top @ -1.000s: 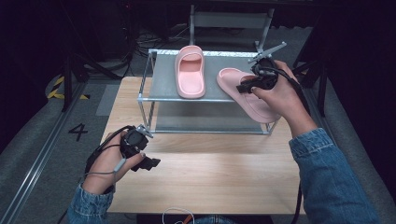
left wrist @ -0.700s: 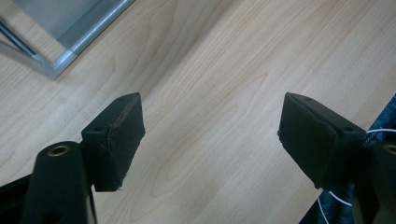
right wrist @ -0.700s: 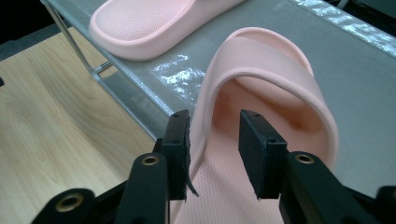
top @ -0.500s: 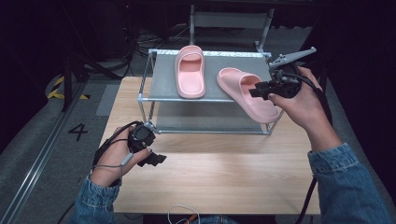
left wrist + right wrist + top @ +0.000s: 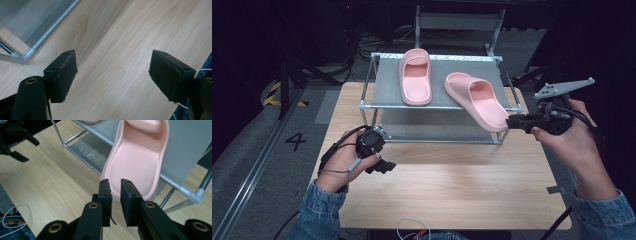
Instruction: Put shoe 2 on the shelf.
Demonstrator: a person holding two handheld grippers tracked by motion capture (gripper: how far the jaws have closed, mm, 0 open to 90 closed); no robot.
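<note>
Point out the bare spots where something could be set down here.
Free: the wooden table in front of the metal rack, between the hands. Crowded: the rack's top shelf, with the straight pink slipper and the overhanging pink slipper.

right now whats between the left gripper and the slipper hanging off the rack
Bare wooden table, then the metal rack front rail, seen in the high view. The left gripper sits apart from the slipper, jaws open.

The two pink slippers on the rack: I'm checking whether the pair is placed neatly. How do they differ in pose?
The left slipper lies wholly on the rack's top shelf, pointing straight back; the right slipper lies at an angle. The left slipper's heel stays inside the front rail, while the right slipper's heel sticks out past the front edge. Both are the same pink, sole down, openings up.
</note>
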